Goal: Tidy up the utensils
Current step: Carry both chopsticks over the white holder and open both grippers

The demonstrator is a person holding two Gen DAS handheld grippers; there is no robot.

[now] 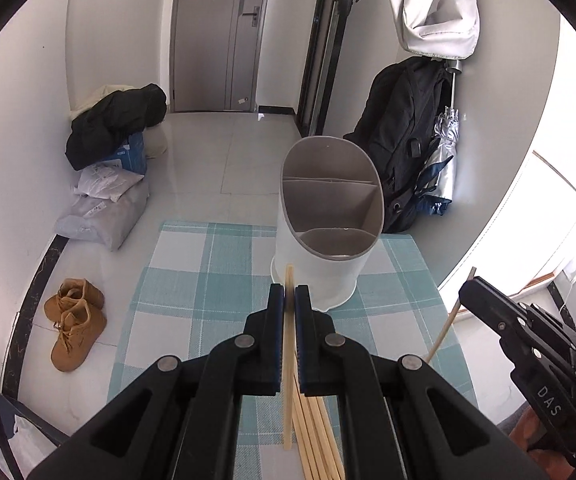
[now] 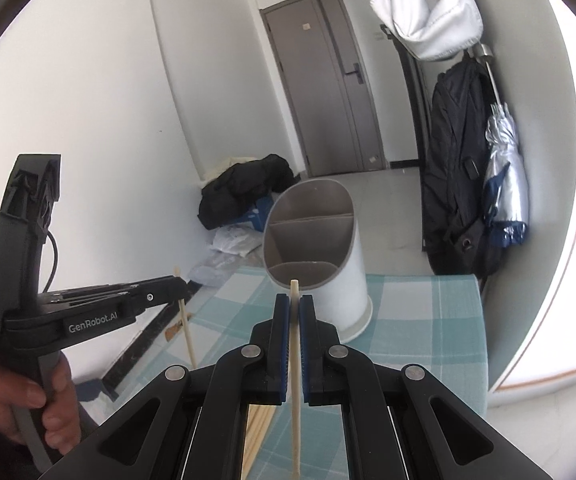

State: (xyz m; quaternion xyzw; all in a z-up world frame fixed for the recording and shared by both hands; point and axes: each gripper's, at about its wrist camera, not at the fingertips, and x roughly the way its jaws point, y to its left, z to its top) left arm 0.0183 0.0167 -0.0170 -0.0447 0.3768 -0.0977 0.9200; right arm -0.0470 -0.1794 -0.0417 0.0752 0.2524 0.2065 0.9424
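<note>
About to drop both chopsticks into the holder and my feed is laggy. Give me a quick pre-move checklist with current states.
1. Left gripper shut on a chopstick: ok.
2. Right gripper shut on its chopstick: ok.
3. Utensil holder upright on the checked mat: ok.
4. Holder compartments free of utensils: ok, none visible.
5. Chopstick tips already over the holder's opening: not ok, both short of it.
6. Grip firmness: cannot tell.
7. Spare chopsticks on the mat, undisturbed: ok.
</note>
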